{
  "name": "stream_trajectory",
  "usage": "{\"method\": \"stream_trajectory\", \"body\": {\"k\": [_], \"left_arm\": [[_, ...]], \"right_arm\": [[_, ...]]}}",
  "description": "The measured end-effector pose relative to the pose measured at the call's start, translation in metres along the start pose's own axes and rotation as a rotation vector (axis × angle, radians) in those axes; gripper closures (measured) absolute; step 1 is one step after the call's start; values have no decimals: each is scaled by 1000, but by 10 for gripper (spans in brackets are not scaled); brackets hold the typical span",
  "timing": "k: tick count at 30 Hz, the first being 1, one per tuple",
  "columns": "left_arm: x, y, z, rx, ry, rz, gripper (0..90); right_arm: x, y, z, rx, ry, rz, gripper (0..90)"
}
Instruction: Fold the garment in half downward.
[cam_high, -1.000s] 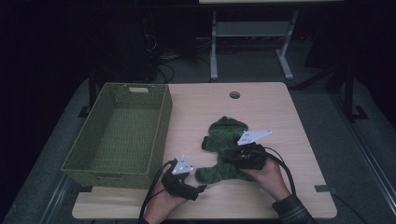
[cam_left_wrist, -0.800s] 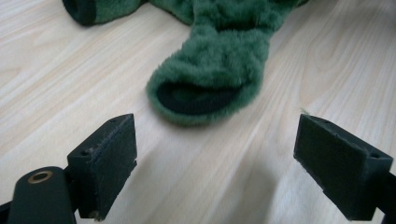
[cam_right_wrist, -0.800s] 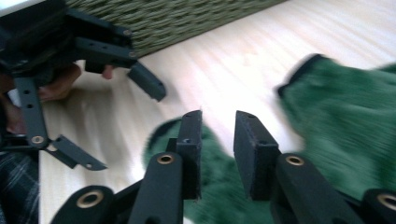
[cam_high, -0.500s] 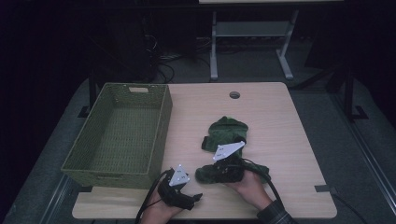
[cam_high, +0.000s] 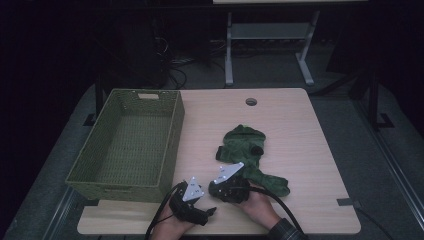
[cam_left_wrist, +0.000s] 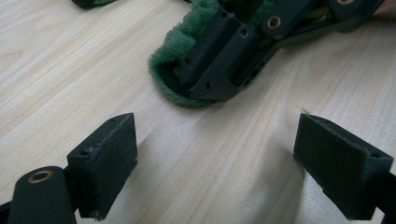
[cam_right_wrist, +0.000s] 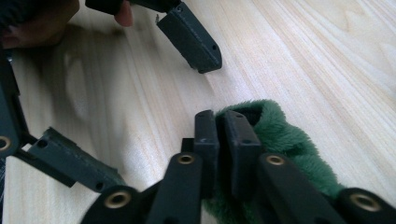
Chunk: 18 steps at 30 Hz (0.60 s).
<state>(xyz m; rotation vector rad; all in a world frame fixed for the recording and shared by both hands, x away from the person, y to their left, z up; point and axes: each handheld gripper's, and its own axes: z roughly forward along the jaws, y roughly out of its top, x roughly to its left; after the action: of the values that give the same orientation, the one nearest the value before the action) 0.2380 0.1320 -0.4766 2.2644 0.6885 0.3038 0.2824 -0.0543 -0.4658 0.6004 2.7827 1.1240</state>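
1. Two handheld black two-jaw grippers sit at the near edge of the light wooden table (cam_high: 300, 120).
2. The right gripper (cam_right_wrist: 223, 135) has its jaws pressed together on the furry edge of the green plush fabric piece (cam_high: 245, 150), which lies on the table right of the basket.
3. The left gripper (cam_left_wrist: 215, 154) hovers just beside it, jaws spread wide over bare wood.
4. A green woven rectangular basket (cam_high: 172, 135) stands at the table's left side.

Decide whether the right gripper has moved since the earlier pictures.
Yes. The right gripper, shut on the green garment, has moved towards the basket and the table's near edge.
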Motion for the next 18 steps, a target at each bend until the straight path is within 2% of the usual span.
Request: {"method": "stream_trajectory", "body": {"k": [1,3,8,13,16,18], "left_arm": [[0,0,0,0,0,0,126],[0,0,0,-5,1,-6,126],[0,0,0,-5,3,-3,127],[1,0,0,-3,2,-4,128],[1,0,1,-4,2,-6,128],[1,0,1,-6,4,-6,128]], "right_arm": [[0,0,0,0,0,0,852],[-1,0,-6,-17,36,17,857],[-4,0,-31,-126,61,54,855],[-16,-7,-56,-210,31,100,851],[-21,-11,-64,-226,13,118,848],[-29,-19,-73,-237,-18,144,846]]}}
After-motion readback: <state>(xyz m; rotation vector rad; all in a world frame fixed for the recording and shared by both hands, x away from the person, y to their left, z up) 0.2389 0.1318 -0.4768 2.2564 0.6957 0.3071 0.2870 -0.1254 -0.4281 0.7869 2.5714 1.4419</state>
